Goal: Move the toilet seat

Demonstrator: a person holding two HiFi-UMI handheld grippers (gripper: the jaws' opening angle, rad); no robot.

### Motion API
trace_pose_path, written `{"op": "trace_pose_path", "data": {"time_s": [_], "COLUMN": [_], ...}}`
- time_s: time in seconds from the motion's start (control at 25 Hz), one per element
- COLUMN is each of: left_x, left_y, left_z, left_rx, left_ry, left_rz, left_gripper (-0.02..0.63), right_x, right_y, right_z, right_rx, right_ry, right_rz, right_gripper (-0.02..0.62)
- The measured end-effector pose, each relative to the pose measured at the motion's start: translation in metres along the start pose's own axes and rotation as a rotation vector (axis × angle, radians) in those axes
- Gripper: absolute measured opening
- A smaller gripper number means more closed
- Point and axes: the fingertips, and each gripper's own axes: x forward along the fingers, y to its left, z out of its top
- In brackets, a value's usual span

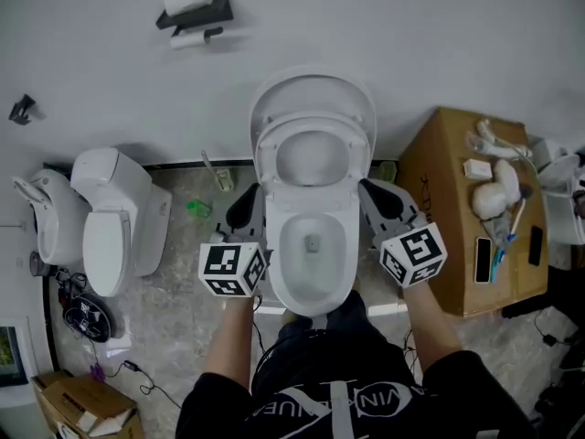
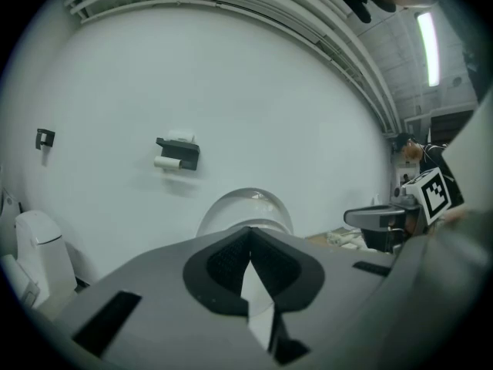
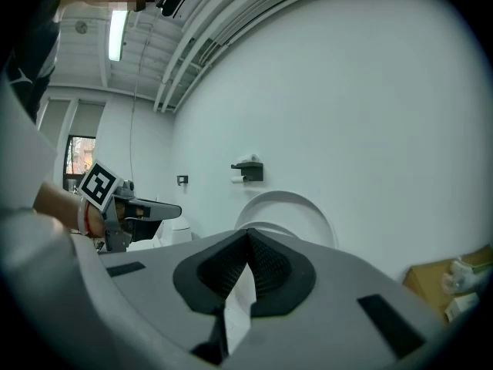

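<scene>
In the head view the white toilet stands against the wall with its seat (image 1: pixel 266 154) and lid (image 1: pixel 311 88) both tipped up, and the bowl (image 1: pixel 285 273) is open below them. My left gripper (image 1: pixel 249 199) hovers beside the bowl's left rim and my right gripper (image 1: pixel 373 190) beside its right rim. Both are shut and hold nothing, and neither touches the seat. In the left gripper view my left gripper (image 2: pixel 248 264) points at the raised lid (image 2: pixel 245 205). From the right gripper view, my right gripper (image 3: pixel 246 272) faces the same lid (image 3: pixel 289 206).
A second toilet (image 1: pixel 114 218) stands on the floor at the left. At the right is a cardboard box (image 1: pixel 448 218) with several small items on top. A toilet paper holder (image 1: pixel 194 12) hangs on the wall. A small box (image 1: pixel 82 410) and cables lie at the lower left.
</scene>
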Motion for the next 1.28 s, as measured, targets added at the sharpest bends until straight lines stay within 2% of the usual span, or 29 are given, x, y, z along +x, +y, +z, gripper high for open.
{"op": "trace_pose_path", "data": {"time_s": [0.4,0.68,1.0,1.28], "left_x": [-0.047,-0.073,-0.086,-0.092], "left_y": [-0.014,-0.021,-0.034,-0.025], "left_z": [-0.008,-0.002,0.005,0.008], "left_rx": [-0.008,0.024,0.078,0.053], "left_ry": [-0.010,-0.034,-0.061,-0.073], "left_rz": [-0.012,-0.015,-0.024,-0.004], "left_gripper": [0.003,0.003,0.003,0.003], "right_x": [-0.043,-0.061,-0.070,-0.070], "right_y": [0.033,0.044,0.049,0.052], "right_z": [0.002,0.001,0.004,0.003], "right_rx": [-0.019,-0.061,-0.048,-0.033], "right_ry": [-0.019,-0.014,-0.038,-0.036], "right_rz": [-0.008,-0.019,-0.011,-0.009], "right_gripper": [0.009,0.009,0.009,0.009]}}
